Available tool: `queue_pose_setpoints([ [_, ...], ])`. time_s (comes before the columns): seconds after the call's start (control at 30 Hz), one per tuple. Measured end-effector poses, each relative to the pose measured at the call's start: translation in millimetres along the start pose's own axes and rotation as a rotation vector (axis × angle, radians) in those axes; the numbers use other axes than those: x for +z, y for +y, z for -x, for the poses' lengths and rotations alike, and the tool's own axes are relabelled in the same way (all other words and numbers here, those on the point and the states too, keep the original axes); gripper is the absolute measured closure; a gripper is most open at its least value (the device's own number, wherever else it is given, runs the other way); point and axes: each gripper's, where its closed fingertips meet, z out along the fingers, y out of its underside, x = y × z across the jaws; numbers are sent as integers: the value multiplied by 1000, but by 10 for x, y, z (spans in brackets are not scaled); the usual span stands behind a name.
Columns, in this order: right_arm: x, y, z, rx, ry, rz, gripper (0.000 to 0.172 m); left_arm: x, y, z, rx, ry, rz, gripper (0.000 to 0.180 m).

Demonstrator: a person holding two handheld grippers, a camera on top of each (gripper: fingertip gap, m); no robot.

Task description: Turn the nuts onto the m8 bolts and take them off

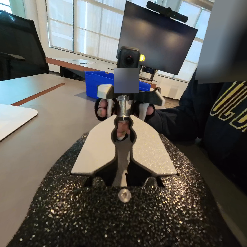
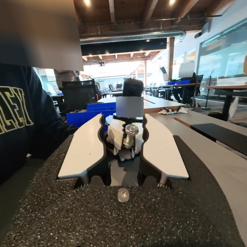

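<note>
Your left gripper (image 1: 123, 118) jaws are clenched on the silver hex nut (image 2: 128, 144) threaded onto the silver M8 bolt (image 1: 123, 106). The bolt stands out from the jaw tips, hex head away from the gripper, above the grey bench (image 1: 40, 133). Your right gripper (image 2: 123, 128) faces it with its white jaws released, spread wide on either side of the bolt head and not touching it. A blue plastic bin (image 1: 96, 81) sits behind both grippers toward the far edge of the bench, and a white rounded board (image 1: 14, 119) lies at its left edge.
</note>
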Motion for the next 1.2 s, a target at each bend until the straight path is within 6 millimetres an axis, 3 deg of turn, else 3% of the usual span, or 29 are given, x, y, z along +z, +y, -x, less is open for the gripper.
queue_pose_setpoints([
  [0.17,36,22,71,0,-41,7,120,15,12,-22,-6,19,9,167],
  [0.33,-52,7,0,-2,-13,16,120,-67,-91,38,-30,-7,-76,167],
  [0.43,-171,-45,-13,-12,-25,7,135,-177,-199,122,-70,-39,-173,167],
  [0.53,-194,-91,-102,-5,33,-22,123,-238,-250,139,-100,-25,-220,167],
  [0.73,-34,-47,-29,-14,15,-26,114,-44,-69,-17,-71,57,-58,167],
  [0.93,11,-15,98,-5,-66,-9,123,1,-19,-51,-77,78,-19,167],
  [1.1,-149,-37,-6,-2,-32,5,124,-102,-147,47,-62,8,-127,167],
  [1.13,-194,-59,4,-10,-46,1,137,-140,-181,91,-72,-17,-157,167],
  [1.17,-223,-99,-4,-10,-43,-16,138,-179,-207,130,-91,-30,-182,167],
  [1.2,-237,-127,-61,-9,-4,-32,131,-205,-224,135,-105,-21,-196,167],
])
